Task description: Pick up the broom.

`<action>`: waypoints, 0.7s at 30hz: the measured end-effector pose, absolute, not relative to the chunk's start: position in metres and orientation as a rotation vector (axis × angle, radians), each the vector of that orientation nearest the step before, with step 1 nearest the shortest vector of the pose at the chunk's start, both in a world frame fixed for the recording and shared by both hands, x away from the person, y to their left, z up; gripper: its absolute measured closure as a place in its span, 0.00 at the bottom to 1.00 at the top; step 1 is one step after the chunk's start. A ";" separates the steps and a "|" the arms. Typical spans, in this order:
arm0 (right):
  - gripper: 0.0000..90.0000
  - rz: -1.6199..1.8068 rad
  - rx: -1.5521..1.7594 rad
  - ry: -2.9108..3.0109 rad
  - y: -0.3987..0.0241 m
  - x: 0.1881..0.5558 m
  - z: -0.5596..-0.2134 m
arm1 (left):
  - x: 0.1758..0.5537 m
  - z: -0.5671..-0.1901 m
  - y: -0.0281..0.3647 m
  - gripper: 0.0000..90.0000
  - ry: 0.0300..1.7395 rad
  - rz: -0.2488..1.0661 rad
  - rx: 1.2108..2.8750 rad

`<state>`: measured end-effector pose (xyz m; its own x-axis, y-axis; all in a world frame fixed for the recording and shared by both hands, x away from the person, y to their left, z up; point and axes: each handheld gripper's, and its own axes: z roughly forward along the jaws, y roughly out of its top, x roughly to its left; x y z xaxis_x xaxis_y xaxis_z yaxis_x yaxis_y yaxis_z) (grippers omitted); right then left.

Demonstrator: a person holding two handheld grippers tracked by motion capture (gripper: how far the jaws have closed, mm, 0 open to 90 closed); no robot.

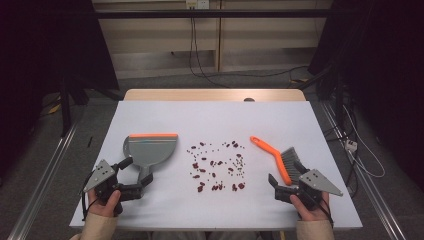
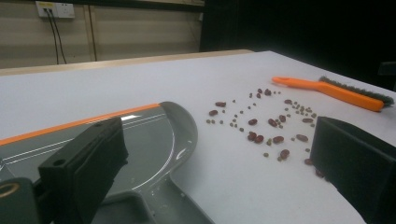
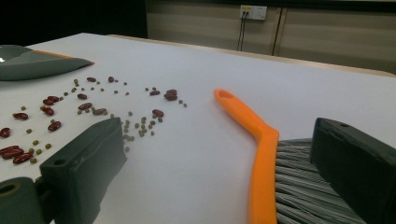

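The beans [image 1: 217, 166] lie scattered mid-table, with the grey dustpan [image 1: 150, 150] just to their left and the orange brush [image 1: 278, 157] just to their right, bare white tabletop [image 1: 210, 117] beyond them to the far edge. The left gripper [image 1: 136, 176] sits at the dustpan's handle, jaws apart around it without pressing. The right gripper [image 1: 286, 179] is near the brush's bristles, jaws apart and empty; no writing is readable.

White-topped bench [image 1: 210, 117] with a wooden far edge. Beyond it, a pale panelled wall carrying a white socket [image 1: 196, 4], black cables [image 1: 194, 45] hanging down to the grey floor [image 1: 150, 82]. Dark curtains [image 1: 45, 50] on both sides. Metal rail [image 1: 42, 180] along the left, small white plug [image 1: 351, 145] lying at right.
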<state>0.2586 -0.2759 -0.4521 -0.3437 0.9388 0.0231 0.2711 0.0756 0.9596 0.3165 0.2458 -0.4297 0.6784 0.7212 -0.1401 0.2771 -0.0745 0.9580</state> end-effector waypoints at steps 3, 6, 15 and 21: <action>0.04 1.295 1.203 1.713 -0.275 0.259 -0.452 | 0.317 -0.430 0.246 0.04 0.825 0.443 1.652; 0.04 1.291 1.193 1.737 -0.274 0.261 -0.451 | 0.317 -0.430 0.246 0.04 0.824 0.441 1.652; 0.06 1.242 1.217 1.789 -0.273 0.273 -0.438 | 0.318 -0.430 0.246 0.04 0.831 0.429 1.648; 0.06 1.215 1.244 1.821 -0.271 0.282 -0.436 | 0.319 -0.430 0.248 0.04 0.839 0.426 1.643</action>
<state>0.2817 -0.2714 -0.4360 -0.3695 0.9292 0.0100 0.3655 0.1355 0.9209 0.3185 0.2481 -0.4300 0.6745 0.7200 -0.1633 0.2932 -0.0582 0.9543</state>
